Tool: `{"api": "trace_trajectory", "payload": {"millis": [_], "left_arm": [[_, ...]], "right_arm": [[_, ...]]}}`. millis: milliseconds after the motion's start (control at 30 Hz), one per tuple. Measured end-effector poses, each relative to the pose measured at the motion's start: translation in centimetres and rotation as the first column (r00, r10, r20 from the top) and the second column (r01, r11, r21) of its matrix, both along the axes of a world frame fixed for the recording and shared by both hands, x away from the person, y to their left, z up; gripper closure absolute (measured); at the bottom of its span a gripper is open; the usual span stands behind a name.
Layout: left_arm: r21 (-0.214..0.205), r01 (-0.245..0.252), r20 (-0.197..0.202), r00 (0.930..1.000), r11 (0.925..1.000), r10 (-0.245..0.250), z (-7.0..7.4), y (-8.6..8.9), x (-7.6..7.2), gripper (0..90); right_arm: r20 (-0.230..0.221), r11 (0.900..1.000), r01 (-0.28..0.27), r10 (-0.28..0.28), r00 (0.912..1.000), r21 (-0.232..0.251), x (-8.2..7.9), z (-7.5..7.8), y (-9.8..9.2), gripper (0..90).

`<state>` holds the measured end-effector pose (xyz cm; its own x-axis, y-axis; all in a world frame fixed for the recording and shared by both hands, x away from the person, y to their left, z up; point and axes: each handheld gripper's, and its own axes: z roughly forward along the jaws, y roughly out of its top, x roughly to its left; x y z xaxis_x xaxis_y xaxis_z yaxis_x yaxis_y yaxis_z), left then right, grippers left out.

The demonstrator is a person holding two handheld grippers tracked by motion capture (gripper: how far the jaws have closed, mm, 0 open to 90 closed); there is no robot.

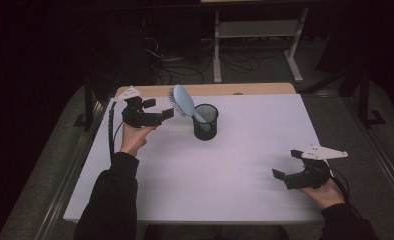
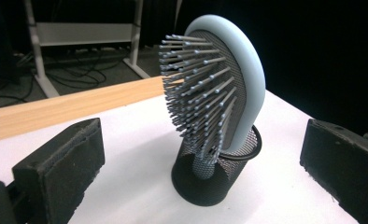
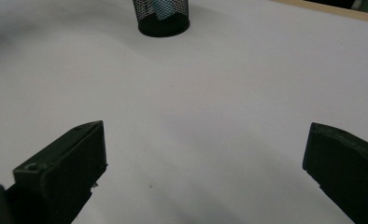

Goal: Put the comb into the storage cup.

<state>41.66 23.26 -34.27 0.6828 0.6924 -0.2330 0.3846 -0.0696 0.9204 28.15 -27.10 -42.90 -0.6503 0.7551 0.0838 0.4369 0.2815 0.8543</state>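
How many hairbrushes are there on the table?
1. The light blue hairbrush stands handle-down in the black mesh cup near the table's far edge, its bristle head leaning out over the rim toward the left hand-held gripper, whose jaws are open and apart from it.

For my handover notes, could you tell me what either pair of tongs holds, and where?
Nothing: left tongs and right tongs are open; the hairbrush stands free in the cup.

I see my left hand-held gripper (image 1: 161, 111) spread wide, just left of the blue hairbrush (image 1: 184, 102) leaning handle-down in the black mesh cup (image 1: 205, 122); right hand-held gripper (image 1: 287, 167) parted over the white bench (image 1: 220, 175).
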Motion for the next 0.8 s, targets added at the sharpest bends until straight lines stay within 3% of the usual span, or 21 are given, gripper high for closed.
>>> {"api": "trace_trajectory", "payload": {"millis": [800], "left_arm": [[0.083, -0.034, 0.013, 0.9994, 0.9959, 0.033, -0.5, 3.2, -2.9, 0.0]], "right_arm": [[0.007, 1.0, -0.001, 0.001, 1.0, 0.008, -0.1, 0.1, -0.2, 0.0]]}}
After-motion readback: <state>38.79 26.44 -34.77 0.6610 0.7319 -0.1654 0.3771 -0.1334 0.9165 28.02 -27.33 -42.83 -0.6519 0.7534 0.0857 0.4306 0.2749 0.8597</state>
